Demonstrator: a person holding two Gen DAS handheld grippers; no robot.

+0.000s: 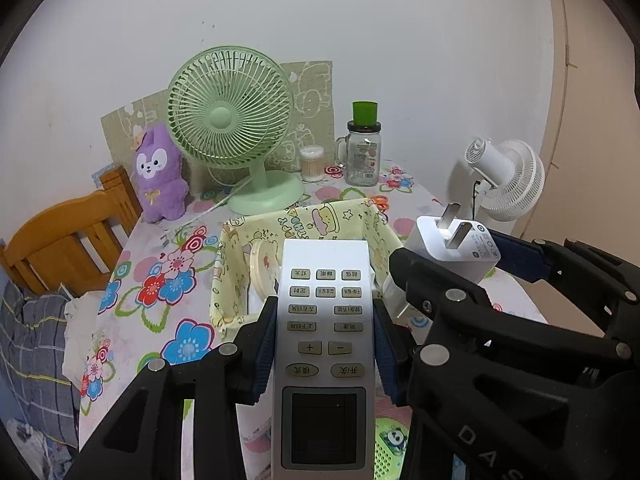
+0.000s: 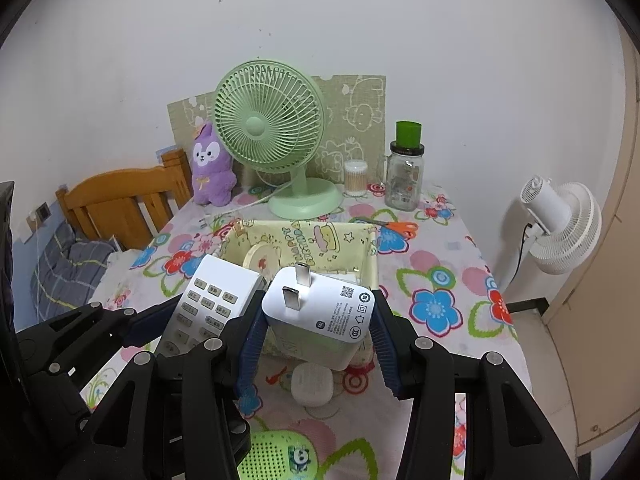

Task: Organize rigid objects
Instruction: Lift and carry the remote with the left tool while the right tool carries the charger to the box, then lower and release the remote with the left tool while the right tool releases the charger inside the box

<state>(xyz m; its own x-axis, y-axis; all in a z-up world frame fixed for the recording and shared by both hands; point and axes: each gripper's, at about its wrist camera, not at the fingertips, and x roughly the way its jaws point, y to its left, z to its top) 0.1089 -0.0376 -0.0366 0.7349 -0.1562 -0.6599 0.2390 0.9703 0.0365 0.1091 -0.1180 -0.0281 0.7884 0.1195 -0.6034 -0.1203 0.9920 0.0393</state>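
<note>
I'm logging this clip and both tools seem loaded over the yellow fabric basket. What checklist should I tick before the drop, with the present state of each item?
1. Left tool clamped on the long white button-covered remote control: ok.
2. Right tool clamped on the white two-pin charger block: ok.
3. Yellow cartoon-print fabric basket open on top: ok.
4. Free room inside beside the round cream container: cannot tell, tools hide the floor.
5. Both items directly above the basket opening: cannot tell.
6. Orange-handled scissors lie outside the basket, behind it: ok.
</note>
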